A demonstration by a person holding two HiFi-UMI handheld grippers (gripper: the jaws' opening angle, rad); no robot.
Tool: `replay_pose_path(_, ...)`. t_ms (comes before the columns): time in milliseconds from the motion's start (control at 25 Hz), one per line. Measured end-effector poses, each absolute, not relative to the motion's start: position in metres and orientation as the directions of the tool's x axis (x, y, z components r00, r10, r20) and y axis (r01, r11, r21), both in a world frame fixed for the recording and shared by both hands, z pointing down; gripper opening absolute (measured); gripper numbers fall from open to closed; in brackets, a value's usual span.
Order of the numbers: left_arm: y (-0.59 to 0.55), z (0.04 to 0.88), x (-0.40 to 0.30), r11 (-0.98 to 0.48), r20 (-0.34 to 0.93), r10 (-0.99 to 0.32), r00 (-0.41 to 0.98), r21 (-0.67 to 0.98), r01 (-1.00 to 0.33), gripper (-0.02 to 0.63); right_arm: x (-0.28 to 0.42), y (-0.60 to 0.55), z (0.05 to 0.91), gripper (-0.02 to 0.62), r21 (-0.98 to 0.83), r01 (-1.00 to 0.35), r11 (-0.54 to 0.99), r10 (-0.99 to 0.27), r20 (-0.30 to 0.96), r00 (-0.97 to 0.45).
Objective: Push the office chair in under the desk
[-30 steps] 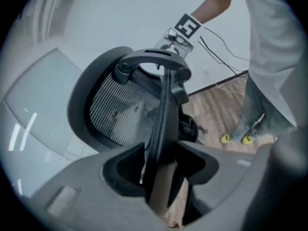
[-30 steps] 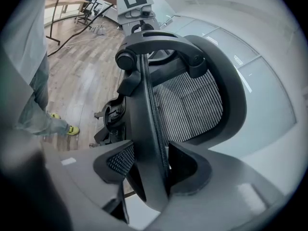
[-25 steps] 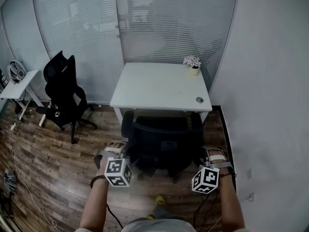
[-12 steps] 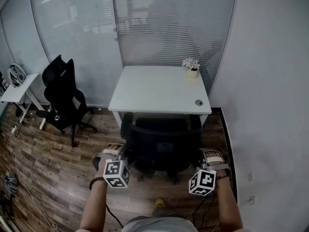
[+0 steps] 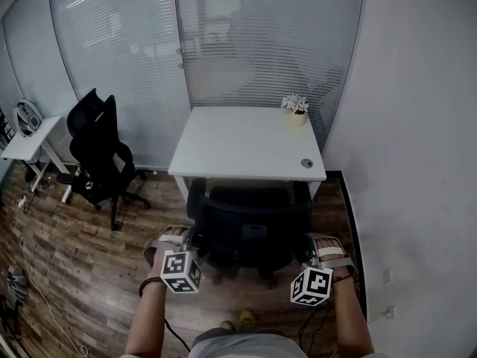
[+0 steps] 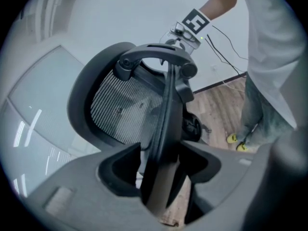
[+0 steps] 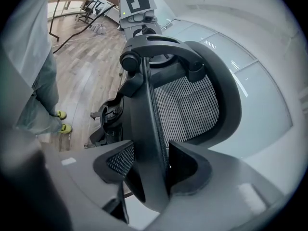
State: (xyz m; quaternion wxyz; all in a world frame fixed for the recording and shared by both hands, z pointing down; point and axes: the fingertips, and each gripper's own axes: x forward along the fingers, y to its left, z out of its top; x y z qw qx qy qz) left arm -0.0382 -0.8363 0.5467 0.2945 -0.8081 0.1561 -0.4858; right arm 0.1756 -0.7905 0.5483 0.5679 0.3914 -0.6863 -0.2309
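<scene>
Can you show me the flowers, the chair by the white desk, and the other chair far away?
flowers [image 5: 296,101]: head view, on the pale blossoms above the pot.
office chair [image 5: 253,216]: head view, on its dark backrest.
second chair [image 5: 95,129]: head view, on its black backrest.

The office chair [image 5: 250,230] sits, apparently partly, under the desk [image 5: 246,140].

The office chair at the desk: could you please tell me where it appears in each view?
Head view: office chair lower centre, against the white desk's near edge.
Left gripper view: centre, edge-on, mesh back to the left.
Right gripper view: centre, edge-on, mesh back to the right.
Shared landmark: the person's yellow shoes.
</scene>
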Motion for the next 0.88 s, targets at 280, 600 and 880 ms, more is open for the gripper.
replay_pose_path(280, -0.830, 0.532, -0.051, -0.805, 0.667, -0.523, 0.531, -0.591, -0.051, 0.241, 0.179, -0.780, 0.538, 0.212, 0.766, -0.315, 0.560, -0.812, 0.584, -0.024)
replay_pose_path(600, -0.820, 0.504, -0.062, -0.810, 0.549, -0.555, 0.625, -0.527, -0.257, 0.202, 0.184, -0.758, 0.510, 0.207, 0.730, -0.516, 0.448, -0.861, 0.507, -0.031)
replay_pose_path(880, -0.814, 0.485, -0.066, -0.784, 0.435, -0.608, 0.664, -0.461, -0.416, 0.173, 0.180, -0.751, 0.491, 0.145, 0.629, -0.701, 0.336, -0.903, 0.427, -0.049)
